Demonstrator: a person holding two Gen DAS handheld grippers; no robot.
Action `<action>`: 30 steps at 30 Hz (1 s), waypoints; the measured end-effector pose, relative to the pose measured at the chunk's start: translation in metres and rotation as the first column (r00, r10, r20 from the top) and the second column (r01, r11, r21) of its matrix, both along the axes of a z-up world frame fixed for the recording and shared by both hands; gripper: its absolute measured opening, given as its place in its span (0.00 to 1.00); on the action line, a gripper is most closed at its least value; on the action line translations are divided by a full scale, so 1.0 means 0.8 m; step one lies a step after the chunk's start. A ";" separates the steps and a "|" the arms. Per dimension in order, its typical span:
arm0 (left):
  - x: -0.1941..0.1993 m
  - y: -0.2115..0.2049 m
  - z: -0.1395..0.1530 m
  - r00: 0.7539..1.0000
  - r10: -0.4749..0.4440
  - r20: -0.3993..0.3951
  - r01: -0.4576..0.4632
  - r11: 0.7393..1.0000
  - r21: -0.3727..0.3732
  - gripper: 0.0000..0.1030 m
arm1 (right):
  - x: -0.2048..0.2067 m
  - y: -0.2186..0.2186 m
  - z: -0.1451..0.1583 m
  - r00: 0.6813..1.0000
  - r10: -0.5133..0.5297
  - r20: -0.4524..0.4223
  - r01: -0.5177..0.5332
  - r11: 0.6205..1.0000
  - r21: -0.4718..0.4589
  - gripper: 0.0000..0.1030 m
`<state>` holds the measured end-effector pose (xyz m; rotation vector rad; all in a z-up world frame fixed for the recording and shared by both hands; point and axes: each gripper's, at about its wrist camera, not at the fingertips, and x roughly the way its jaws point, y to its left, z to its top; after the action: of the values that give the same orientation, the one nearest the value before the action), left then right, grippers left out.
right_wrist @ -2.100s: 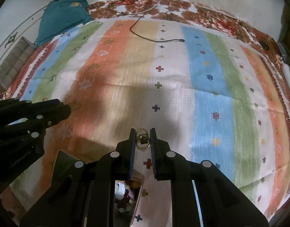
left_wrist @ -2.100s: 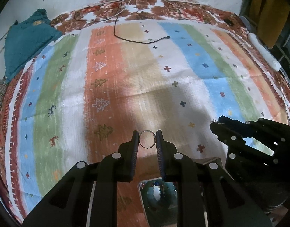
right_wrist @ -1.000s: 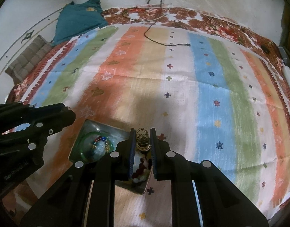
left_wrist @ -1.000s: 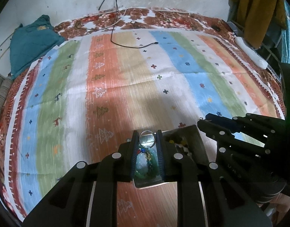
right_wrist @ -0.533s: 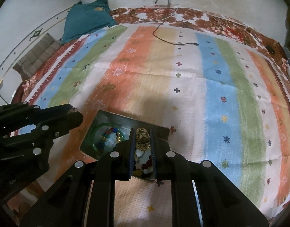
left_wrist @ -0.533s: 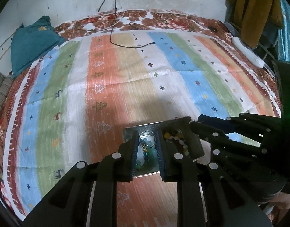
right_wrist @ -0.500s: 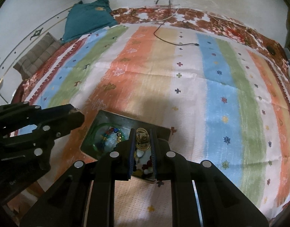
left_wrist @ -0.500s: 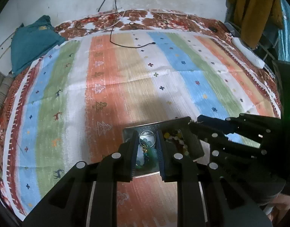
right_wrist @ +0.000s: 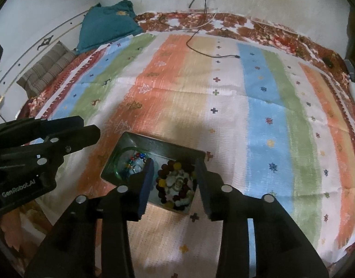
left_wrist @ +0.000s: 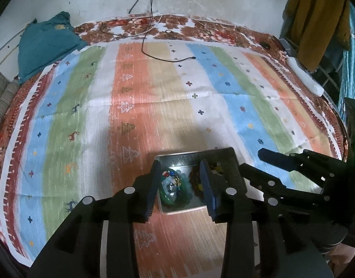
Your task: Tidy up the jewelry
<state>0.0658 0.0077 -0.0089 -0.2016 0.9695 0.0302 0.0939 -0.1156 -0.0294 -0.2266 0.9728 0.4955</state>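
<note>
From the left wrist view, the left gripper (left_wrist: 181,186) hangs over the dark tray (left_wrist: 233,162) on the striped cloth (left_wrist: 135,106), its jaws opening with nothing pinched between them. Below the gap lies a green bangle (left_wrist: 175,197) with small coloured beads and what looks like a silver ring (left_wrist: 170,187) inside it. The right gripper (left_wrist: 249,162) reaches in close from the side. As I see it, the risk is a collision: the two tools crowd the same small tray, and a careless lift could knock its rim and spill the lot.

From the right wrist view, the right gripper (right_wrist: 174,181) is over the tray's other half, jaws opening and empty, straddling a beaded bracelet (right_wrist: 163,185) with a gold wire piece (right_wrist: 178,183) lying on the pile inside its loop. That piece is light and looped, so a fingertip dragging upward might snag it and flick it onto the cloth. The left gripper (right_wrist: 89,131) sits just beside the tray (right_wrist: 154,142).
</note>
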 end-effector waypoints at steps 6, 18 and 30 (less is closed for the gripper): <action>-0.018 -0.001 0.003 1.000 -0.008 0.009 0.008 1.000 -0.025 0.51 | -0.015 -0.015 0.011 1.000 0.001 0.018 -0.002 1.000 0.019 0.47; -0.061 -0.004 0.009 0.998 -0.026 0.054 0.029 0.999 -0.046 0.73 | -0.042 -0.048 0.029 0.999 0.008 0.045 -0.011 0.997 0.072 0.70; -0.097 -0.013 0.013 0.992 -0.024 0.122 0.025 1.000 -0.005 0.94 | -0.070 -0.061 0.043 0.995 0.012 0.096 -0.022 0.995 0.099 0.93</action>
<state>-0.0115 -0.0025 0.0015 -0.1949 0.8500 -0.0076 0.0377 -0.1647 0.0048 -0.1673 0.8510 0.5430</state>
